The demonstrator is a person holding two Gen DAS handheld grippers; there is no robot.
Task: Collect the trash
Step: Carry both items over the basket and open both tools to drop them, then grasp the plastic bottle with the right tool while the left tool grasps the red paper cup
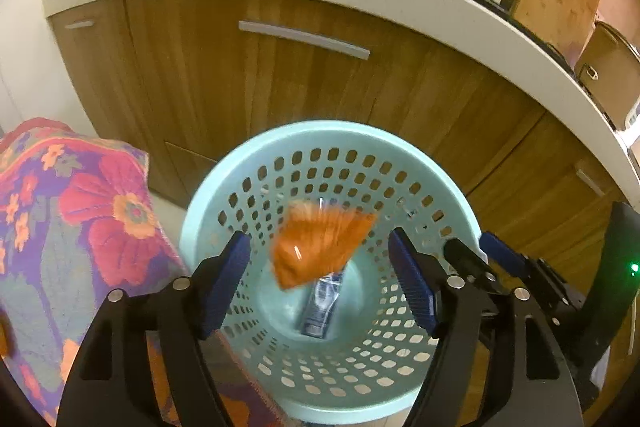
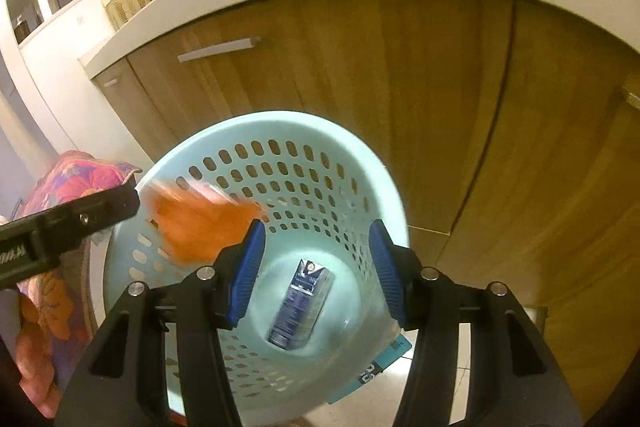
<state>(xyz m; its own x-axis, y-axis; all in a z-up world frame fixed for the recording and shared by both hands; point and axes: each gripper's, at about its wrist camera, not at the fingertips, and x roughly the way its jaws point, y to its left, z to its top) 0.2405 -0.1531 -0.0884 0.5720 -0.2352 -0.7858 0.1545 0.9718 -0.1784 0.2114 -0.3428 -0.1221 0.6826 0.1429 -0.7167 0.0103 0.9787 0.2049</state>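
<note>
Light-blue perforated basket [image 1: 224,187], mouth facing up and unobstructed at the rim. Within the mouth, a blurred orange wrapper [image 1: 320,247] occupies the space above the basket floor; a dark blue carton [image 2: 300,303] lies on the floor itself. Behind the basket, wooden cabinet doors [image 1: 280,87] close off passage. Left of the basket, a floral cloth [image 1: 80,227] touches its wall.

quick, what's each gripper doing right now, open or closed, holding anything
Left gripper: open, holding nothing; the blurred orange wrapper is loose between its fingers, over the basket.
Right gripper: open, holding nothing.
</note>
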